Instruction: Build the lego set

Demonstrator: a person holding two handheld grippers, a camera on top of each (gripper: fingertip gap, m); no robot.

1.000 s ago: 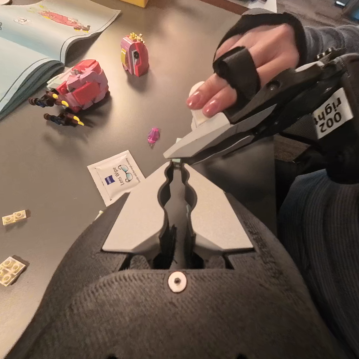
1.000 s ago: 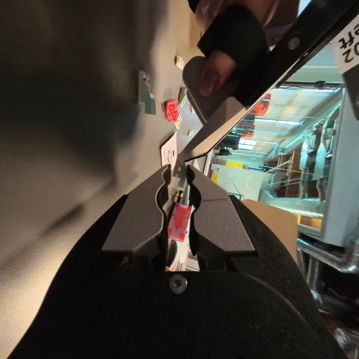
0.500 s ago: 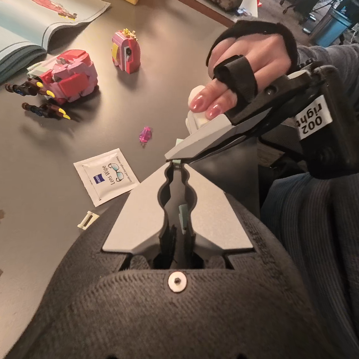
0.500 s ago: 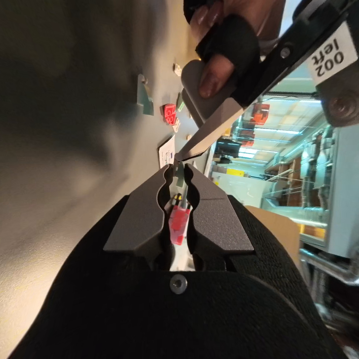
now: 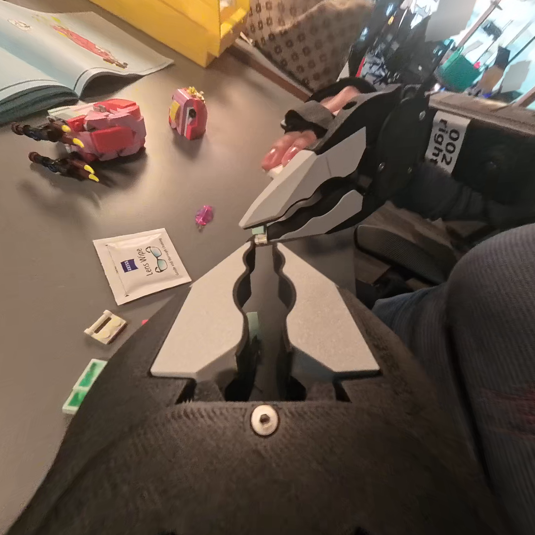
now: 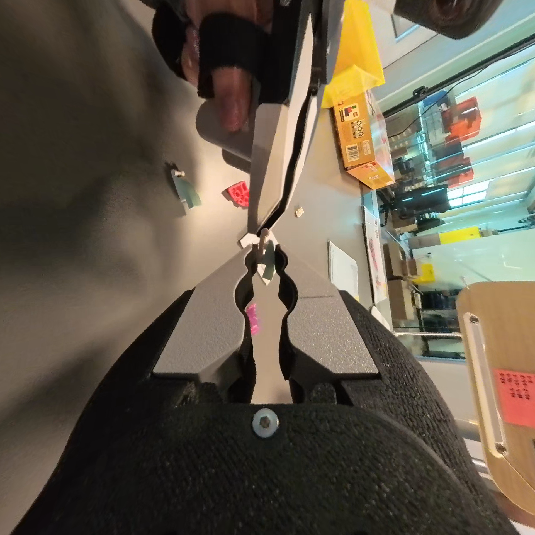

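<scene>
Right now a small pale-green toy brick with a grey clip end (image 5: 258,234) is being pinched at the tips of the right claw (image 5: 256,231), both pads pressing on it above the grey table (image 5: 144,188). Just below, the left claw (image 5: 263,246) is standing slightly parted, its tips beside the grey clip; whether they are touching it is unclear. Around them are lying a white wipe sachet (image 5: 140,265), a pink translucent gem (image 5: 204,214) and a red-and-pink brick creature (image 5: 107,131).
</scene>
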